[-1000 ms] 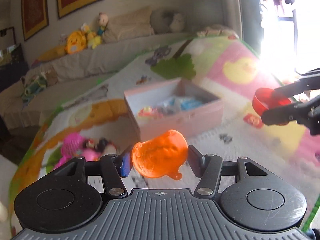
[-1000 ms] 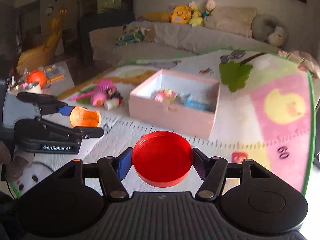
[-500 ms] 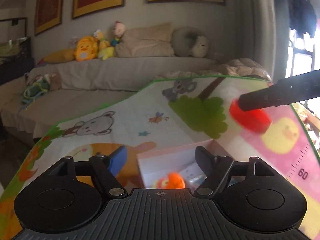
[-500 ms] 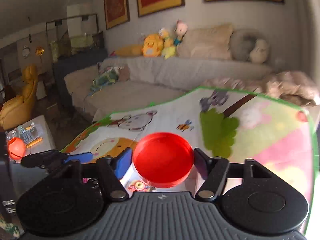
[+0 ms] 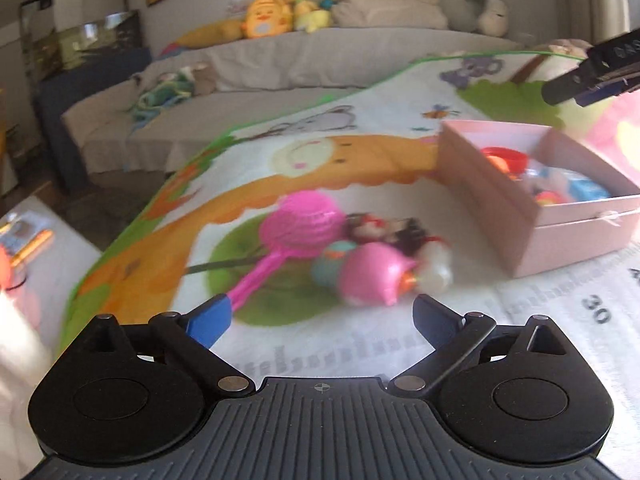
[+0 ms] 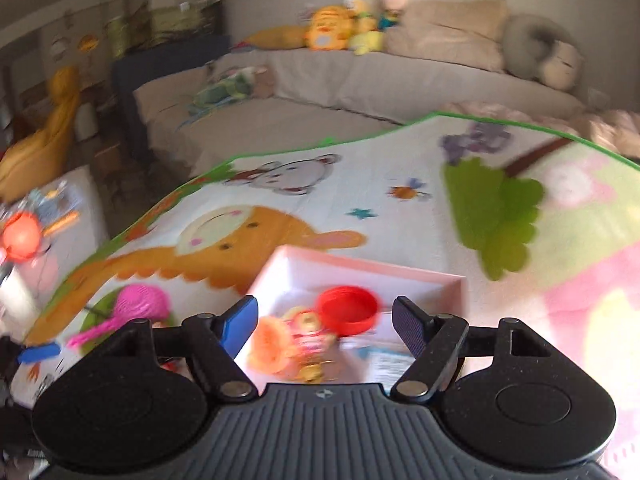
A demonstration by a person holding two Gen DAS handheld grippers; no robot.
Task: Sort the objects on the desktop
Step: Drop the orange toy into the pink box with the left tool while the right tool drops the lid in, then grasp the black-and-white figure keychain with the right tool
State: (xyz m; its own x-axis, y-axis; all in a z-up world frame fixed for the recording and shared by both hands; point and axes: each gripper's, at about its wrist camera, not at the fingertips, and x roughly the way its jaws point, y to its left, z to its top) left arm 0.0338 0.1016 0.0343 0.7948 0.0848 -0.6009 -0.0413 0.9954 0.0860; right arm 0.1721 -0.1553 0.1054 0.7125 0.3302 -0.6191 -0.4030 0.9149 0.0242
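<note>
1. Far left, the play mat (image 5: 360,168) ends at a green border; beyond it lie bare floor and the grey sofa (image 5: 280,60) along the far wall.
2. The left tongs (image 5: 320,320) hang low and level over the mat's near part, spread wide and holding nothing, aimed at the toy cluster just ahead.
3. In that cluster, the pink scoop (image 5: 296,232) lies with its long handle running toward the near left and its round head to the far right. Just right of it sit a pink ball-like toy (image 5: 372,272) and small dolls (image 5: 392,232), touching one another; blur hides their detail.
4. Open mat separates the cluster from the pink box (image 5: 560,236) on the right.
5. The right tongs (image 6: 324,328) hover above the box's near side, tilted downward, also wide and gripping nothing.
6. Inside the box (image 6: 360,268), the red lid (image 6: 348,310) rests open side up, beside the orange cup (image 6: 272,344) tipped on its side.
</note>
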